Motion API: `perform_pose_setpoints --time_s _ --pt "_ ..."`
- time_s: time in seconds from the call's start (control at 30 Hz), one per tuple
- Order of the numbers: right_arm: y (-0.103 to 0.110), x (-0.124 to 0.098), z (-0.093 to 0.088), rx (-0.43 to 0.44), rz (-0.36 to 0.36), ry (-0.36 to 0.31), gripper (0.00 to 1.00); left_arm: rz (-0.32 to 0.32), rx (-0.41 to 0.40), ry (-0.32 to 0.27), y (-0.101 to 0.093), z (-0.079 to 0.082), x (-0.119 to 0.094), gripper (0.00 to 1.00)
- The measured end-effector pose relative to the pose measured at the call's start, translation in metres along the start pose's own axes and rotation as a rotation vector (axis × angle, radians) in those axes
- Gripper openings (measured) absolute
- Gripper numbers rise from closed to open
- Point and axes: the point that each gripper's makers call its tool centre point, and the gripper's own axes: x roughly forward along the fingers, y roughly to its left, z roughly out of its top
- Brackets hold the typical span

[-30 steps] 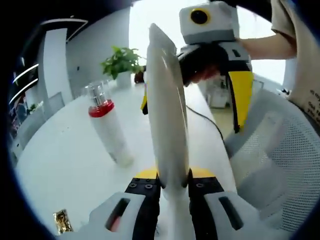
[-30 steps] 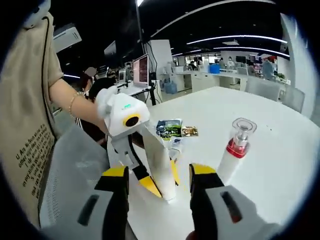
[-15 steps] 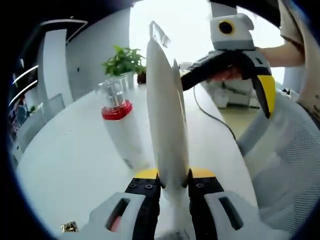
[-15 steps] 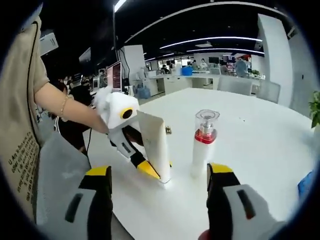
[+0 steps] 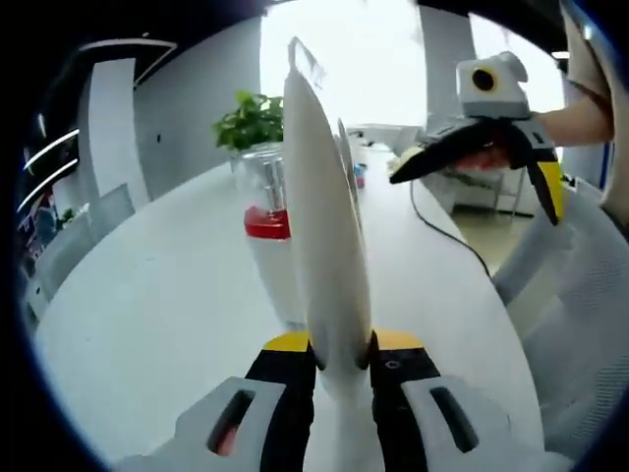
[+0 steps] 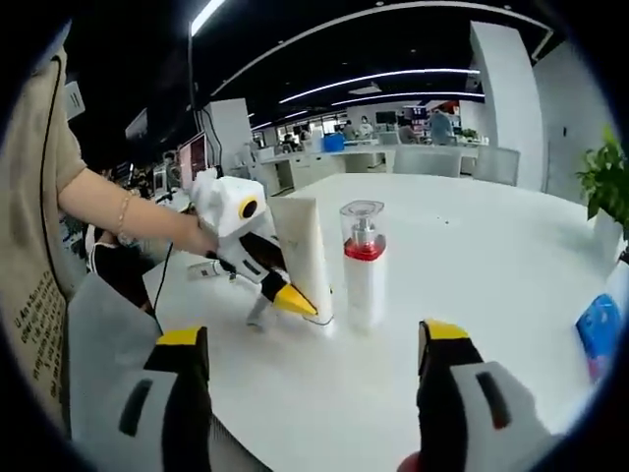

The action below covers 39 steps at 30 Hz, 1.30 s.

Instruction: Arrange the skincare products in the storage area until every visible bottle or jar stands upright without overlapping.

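While the person worked: both tools were over a white surface (image 6: pixel 472 236) in a large open office.
Left tool (image 5: pixel 341 366): its jaws were clamped on the lower end of a white tube (image 5: pixel 324 226), which stood upright on the surface; in the right gripper view the same tool (image 6: pixel 295 300) met the tube (image 6: pixel 305 256) near its base.
Pump bottle (image 6: pixel 363 258): white, with a red collar and a clear cap, upright just beside the tube; whether they touched could not be told. In the left gripper view the bottle (image 5: pixel 267 231) was partly hidden behind the tube.
Right tool (image 6: pixel 310 354): jaws spread wide, holding nothing, short of both products; in the left gripper view it (image 5: pixel 545 172) hung above the surface's far edge.
Surface: mostly bare around the products; a blue packet (image 6: pixel 598 334) lay near its right side.
Room: a potted plant (image 5: pixel 254 120) stood at the far end, a mesh chair (image 5: pixel 580 324) beside the surface, desks and ceiling light strips beyond.
Person: a hand (image 6: pixel 201 236) held the left tool.
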Motion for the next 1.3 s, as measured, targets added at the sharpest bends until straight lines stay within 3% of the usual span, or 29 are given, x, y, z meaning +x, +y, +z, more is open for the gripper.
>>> perform_pose_setpoints --time_s 0.17,0.43,0.93,1.3 --pt "-0.004 -0.004 -0.007 0.025 -0.023 0.001 0.90 0.017 -0.017 -0.002 0.020 -0.002 0.002 0.17" --pt "-0.011 -0.009 -0.012 0.041 -0.051 0.010 0.90 0.004 -0.029 -0.013 0.034 -0.002 0.008 0.17" --pt "-0.014 -0.008 -0.011 0.049 -0.058 0.006 0.90 -0.018 -0.035 -0.007 0.037 -0.002 0.010 0.18" --pt "-0.011 -0.008 -0.011 0.046 -0.054 0.014 0.91 0.014 -0.062 0.019 0.039 -0.004 0.006 0.24"
